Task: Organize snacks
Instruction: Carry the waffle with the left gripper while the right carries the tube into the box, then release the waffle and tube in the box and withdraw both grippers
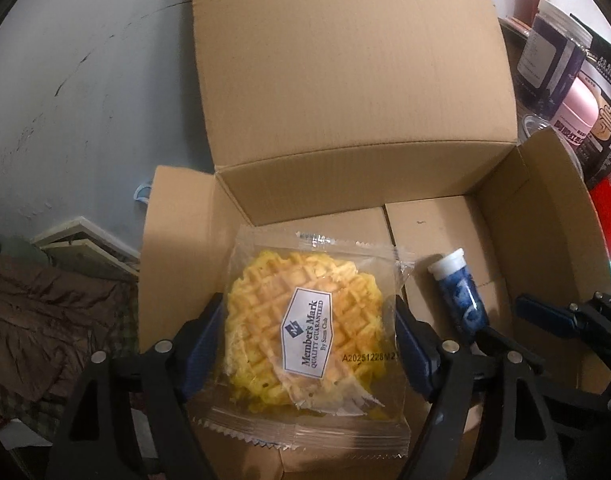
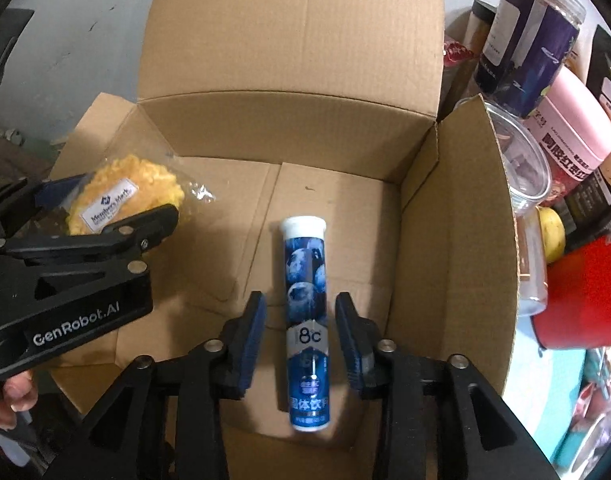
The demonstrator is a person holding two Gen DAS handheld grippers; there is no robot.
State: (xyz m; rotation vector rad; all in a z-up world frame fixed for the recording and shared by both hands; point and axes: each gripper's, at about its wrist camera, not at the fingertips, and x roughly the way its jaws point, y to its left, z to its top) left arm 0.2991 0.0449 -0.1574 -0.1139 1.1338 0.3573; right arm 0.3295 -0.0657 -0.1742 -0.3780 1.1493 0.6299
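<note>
1. Both grippers point steeply down into an open cardboard box [image 2: 457,216].
2. Left gripper [image 1: 307,334] brackets a crinkly clear-wrapped yellow waffle [image 1: 305,320]; whether it grips, I cannot tell.
3. Right gripper [image 2: 299,340], released, straddles a smooth blue tube [image 2: 307,320] lying on the box floor.
4. Jars [image 2: 533,40] stand outside.

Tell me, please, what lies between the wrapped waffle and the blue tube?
Bare box floor, plus one finger of the left claw beside the waffle; the right wrist view shows it.

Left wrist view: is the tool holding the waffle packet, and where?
Left tool pads sit at two side edges of the waffle packet; whether they squeeze cannot be told.
</note>
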